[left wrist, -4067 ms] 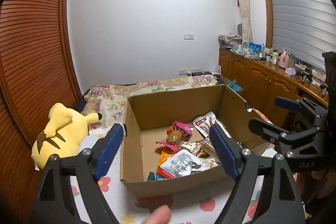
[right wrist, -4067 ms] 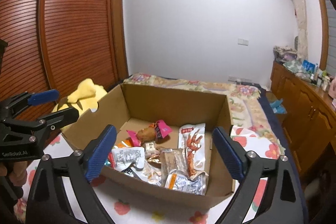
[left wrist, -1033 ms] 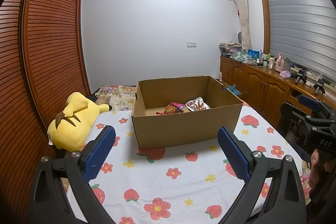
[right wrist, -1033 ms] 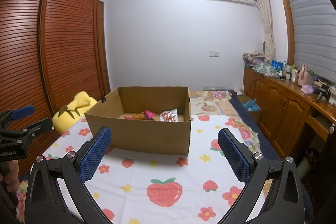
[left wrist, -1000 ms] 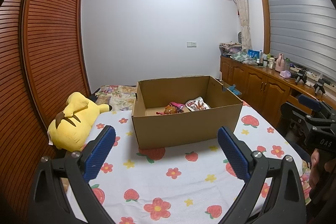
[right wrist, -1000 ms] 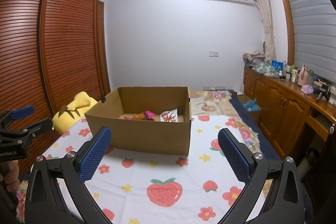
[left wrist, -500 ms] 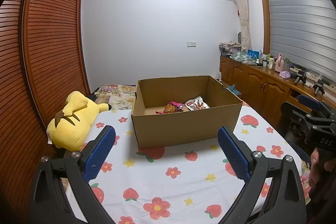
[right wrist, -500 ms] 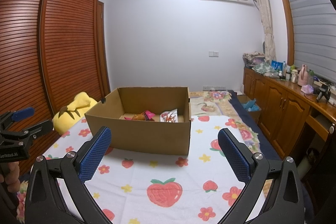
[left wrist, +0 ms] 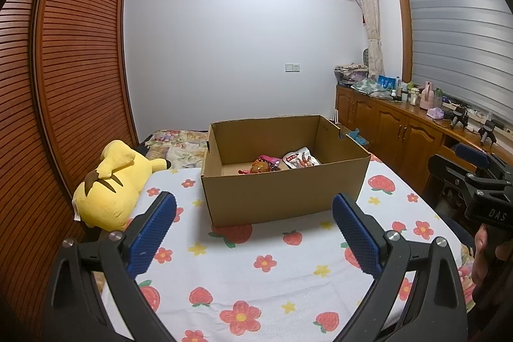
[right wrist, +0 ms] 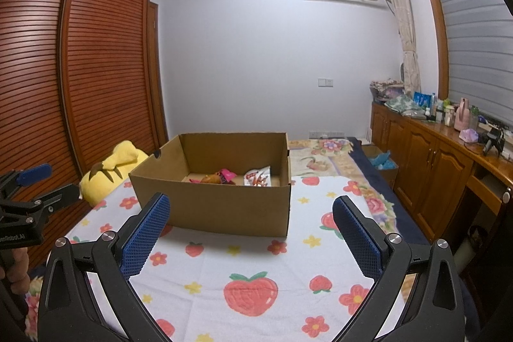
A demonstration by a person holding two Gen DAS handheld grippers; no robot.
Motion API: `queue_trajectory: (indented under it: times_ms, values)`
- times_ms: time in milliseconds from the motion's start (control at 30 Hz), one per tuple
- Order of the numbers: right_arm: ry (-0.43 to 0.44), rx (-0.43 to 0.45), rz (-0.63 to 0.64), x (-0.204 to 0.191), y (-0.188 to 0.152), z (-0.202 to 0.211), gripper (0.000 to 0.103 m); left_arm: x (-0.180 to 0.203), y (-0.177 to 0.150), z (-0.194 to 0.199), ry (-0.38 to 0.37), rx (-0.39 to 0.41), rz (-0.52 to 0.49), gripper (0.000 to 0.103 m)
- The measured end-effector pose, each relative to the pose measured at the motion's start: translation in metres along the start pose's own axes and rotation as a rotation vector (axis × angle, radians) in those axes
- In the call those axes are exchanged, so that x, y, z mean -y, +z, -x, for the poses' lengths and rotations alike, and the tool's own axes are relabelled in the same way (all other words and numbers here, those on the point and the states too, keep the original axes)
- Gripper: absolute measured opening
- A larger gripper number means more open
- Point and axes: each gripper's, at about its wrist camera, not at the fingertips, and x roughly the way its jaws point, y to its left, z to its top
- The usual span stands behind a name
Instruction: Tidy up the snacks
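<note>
An open brown cardboard box stands on the strawberry-print cloth. Inside it lie snack packets, among them a pink-and-orange one and a white-and-red one; the box's front wall hides the others. My left gripper hovers open over the cloth, well short of the box, with nothing between its blue pads. My right gripper is likewise open and empty. Each gripper shows at the edge of the other's view, right gripper and left gripper.
A yellow plush toy lies left of the box by the slatted wooden wardrobe. A wooden cabinet cluttered with bottles runs along the right wall. Floral bedding lies behind the box. A hand holds the right gripper's handle.
Over four seconds both grippers drew back from just above the box to well in front of it. In the last second the views hardly shift.
</note>
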Motion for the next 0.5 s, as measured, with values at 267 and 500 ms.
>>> queue_trajectory:
  times_ms: [267,500]
  values:
    - [0.000,0.001,0.000,0.0002,-0.0002,0.0000,0.103,0.0003,-0.0003,-0.0002,0.000,0.001,-0.001,0.099]
    - [0.000,0.001,-0.001,0.0002,-0.0003,0.0000,0.103,0.0005,-0.0001,0.0006,0.002,0.003,-0.002,0.099]
